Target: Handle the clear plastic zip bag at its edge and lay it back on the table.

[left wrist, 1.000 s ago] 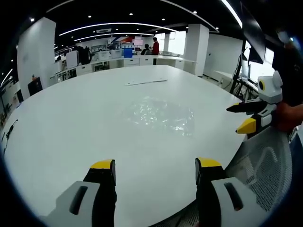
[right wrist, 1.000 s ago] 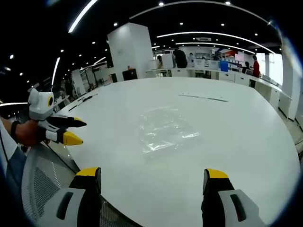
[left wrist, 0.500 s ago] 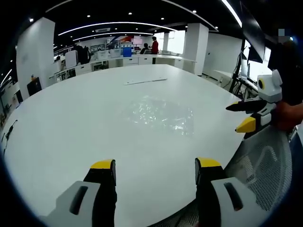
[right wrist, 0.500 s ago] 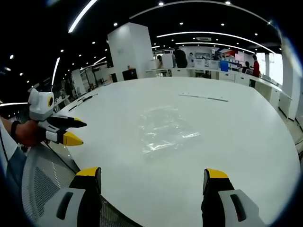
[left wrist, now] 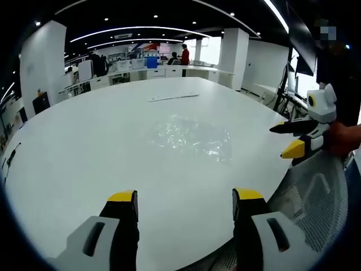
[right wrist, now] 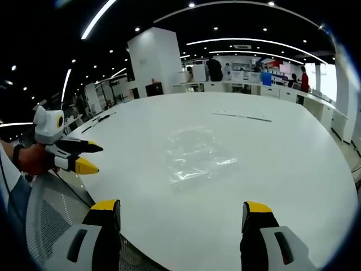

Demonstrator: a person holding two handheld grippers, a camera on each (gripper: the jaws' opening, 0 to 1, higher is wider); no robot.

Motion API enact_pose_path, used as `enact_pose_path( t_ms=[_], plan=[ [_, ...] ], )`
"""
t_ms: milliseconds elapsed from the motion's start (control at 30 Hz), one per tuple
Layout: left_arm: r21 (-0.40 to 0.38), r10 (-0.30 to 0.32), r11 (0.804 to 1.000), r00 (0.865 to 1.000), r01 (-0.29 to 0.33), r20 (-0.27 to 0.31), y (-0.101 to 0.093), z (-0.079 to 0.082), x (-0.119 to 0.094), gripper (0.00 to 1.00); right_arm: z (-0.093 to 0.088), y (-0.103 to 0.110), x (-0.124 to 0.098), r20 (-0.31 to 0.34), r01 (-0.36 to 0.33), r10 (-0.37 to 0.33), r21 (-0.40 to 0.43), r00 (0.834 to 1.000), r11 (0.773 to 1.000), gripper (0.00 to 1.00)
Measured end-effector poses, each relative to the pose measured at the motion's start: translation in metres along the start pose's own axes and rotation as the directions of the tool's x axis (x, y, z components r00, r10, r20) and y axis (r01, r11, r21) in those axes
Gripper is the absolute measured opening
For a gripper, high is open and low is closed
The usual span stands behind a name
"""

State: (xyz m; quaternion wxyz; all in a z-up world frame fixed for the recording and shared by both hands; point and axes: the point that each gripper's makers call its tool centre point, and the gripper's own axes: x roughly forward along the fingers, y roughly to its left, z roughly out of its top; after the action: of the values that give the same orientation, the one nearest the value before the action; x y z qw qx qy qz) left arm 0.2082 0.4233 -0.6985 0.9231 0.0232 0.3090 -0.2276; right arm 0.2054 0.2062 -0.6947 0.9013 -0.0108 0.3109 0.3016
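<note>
The clear plastic zip bag (left wrist: 194, 135) lies flat and crinkled on the white table (left wrist: 84, 147), past the middle of it. My left gripper (left wrist: 185, 199) hovers open over the near table edge, well short of the bag, nothing between its jaws. In the right gripper view the same bag (right wrist: 194, 153) rests ahead on the table (right wrist: 282, 169), and my right gripper (right wrist: 180, 210) is open at the near edge, also apart from the bag. Each gripper appears in the other's view: the right gripper (left wrist: 289, 138) from the right, the left gripper (right wrist: 90, 156) from the left, both with jaws apart.
A thin strip (left wrist: 174, 97) lies on the far side of the table. A mesh chair (left wrist: 316, 203) stands at the table's near edge; the chair (right wrist: 51, 220) sits below the left gripper. Desks, pillars and people fill the office beyond.
</note>
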Motion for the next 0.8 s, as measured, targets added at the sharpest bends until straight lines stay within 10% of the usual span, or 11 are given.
enact_pose_path(
  t_ms=[800],
  plan=[
    [0.0, 0.001, 1.0, 1.0, -0.001, 0.006, -0.0005, 0.0018, -0.0012, 0.67, 0.0002, -0.0014, -0.0009, 0.008, 0.005, -0.005, 0.0, 1.0, 1.0, 0.89]
  ],
)
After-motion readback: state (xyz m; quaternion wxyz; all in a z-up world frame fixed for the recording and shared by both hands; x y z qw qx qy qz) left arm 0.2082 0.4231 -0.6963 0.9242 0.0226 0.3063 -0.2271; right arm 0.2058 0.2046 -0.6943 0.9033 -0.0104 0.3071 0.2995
